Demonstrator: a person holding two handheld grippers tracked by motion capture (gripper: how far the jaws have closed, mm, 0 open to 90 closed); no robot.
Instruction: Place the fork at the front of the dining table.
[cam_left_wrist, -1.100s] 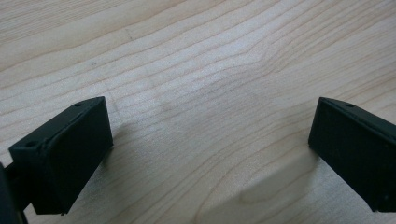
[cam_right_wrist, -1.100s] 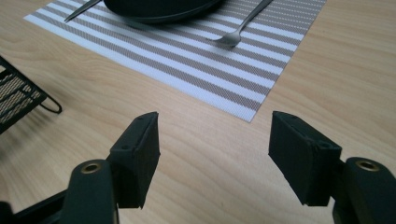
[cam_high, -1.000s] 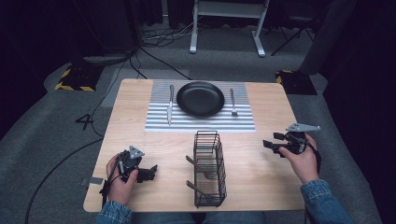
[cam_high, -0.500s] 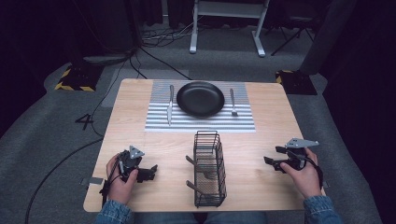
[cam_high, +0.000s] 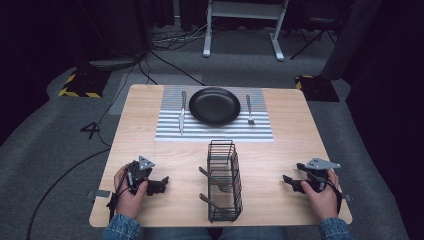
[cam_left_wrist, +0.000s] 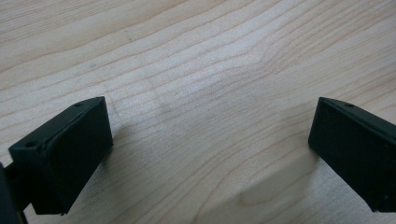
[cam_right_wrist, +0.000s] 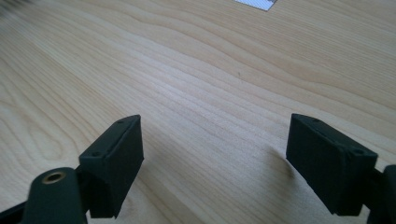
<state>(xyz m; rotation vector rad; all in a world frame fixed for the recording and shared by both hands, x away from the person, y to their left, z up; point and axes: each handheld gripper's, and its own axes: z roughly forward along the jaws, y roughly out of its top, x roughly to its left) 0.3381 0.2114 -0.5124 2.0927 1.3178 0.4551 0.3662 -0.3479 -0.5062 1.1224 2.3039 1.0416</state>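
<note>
The setting looks finished: a plate (cam_high: 215, 105) sits on the striped mat (cam_high: 215, 131) near the table's (cam_high: 300, 145) far edge, knife (cam_high: 182, 111) and fork (cam_high: 248, 109) beside it. Near the front edge, the wire basket (cam_high: 223, 181) seems to hold utensils. Left gripper (cam_high: 161, 185) and right gripper (cam_high: 289, 182) rest wide, empty; the right's jaws have just been opening.

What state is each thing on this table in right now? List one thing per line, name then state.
Left gripper: open, empty, low over the table.
Right gripper: jaws just opening, now wide, nothing between them.
Wire basket: upright, holds utensils with wooden handles.
Black plate: empty, on the striped mat.
Knife: flat, left of the plate.
Fork: flat, right of the plate.
</note>
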